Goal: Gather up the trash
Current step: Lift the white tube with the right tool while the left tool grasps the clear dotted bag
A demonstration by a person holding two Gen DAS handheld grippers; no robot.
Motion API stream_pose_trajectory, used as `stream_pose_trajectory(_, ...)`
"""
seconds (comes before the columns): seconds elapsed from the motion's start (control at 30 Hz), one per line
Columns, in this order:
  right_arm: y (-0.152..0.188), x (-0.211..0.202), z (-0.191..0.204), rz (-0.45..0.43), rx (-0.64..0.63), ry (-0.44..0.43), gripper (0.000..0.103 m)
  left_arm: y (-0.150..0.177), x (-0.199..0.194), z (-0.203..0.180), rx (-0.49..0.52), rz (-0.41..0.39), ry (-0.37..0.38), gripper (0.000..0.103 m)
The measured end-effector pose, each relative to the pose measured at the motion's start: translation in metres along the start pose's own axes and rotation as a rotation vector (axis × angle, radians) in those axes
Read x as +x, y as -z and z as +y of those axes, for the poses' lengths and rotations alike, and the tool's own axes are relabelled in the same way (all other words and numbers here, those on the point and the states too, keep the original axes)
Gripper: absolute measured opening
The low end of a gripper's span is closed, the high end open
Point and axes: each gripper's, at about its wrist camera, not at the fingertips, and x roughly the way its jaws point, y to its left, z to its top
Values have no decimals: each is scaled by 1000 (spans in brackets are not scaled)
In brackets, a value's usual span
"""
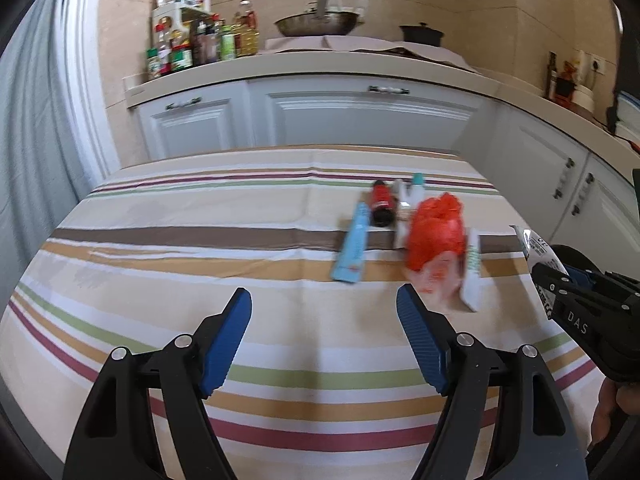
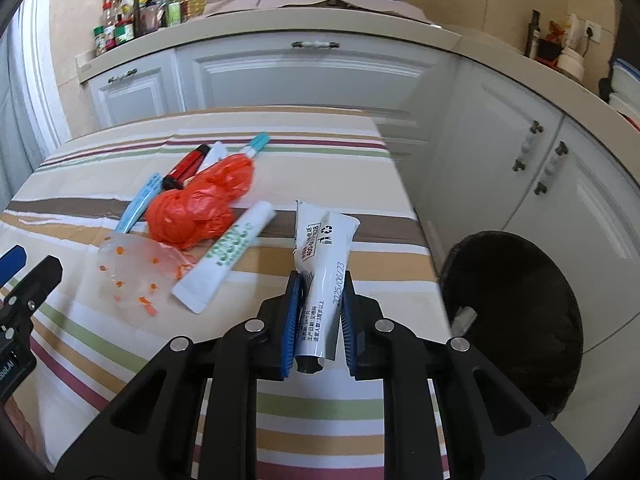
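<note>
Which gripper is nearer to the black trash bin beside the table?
Right. The right gripper, shut on a white tube, is at the table's edge with the black trash bin just beside it. The left gripper, open, hovers over the tablecloth, farther away.

My right tool (image 2: 320,312) is clamped tight around a white tube (image 2: 326,248), tilted downward. My left tool (image 1: 324,344) hangs wide apart, empty, angled down too.
</note>
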Motion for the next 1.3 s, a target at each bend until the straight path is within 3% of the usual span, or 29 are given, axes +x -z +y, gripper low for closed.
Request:
stream_pose_trajectory(0.43,10,-10,-50,-18,92,41,19,-1,15,-50,89,21,88,72)
stream_pose_trajectory(0.6,14,-8,-62,-14,118,44,19,-3,27,-54,87,63,104,56)
stream_pose_trajectory(0.73,16,-6,-68,-12,130,42,19,-3,34,-55,86,98,116,39)
stream_pose_trajectory(0.83,16,-4,-71,-11,135,41,19,-2,37,-56,94,116,123,19)
stream_pose_trajectory(0.97,17,-4,-74,-13,141,40,19,-1,34,-55,95,109,136,7)
stream_pose_trajectory(1.3,18,-12,-75,-28,145,37,19,3,16,-49,99,74,113,4)
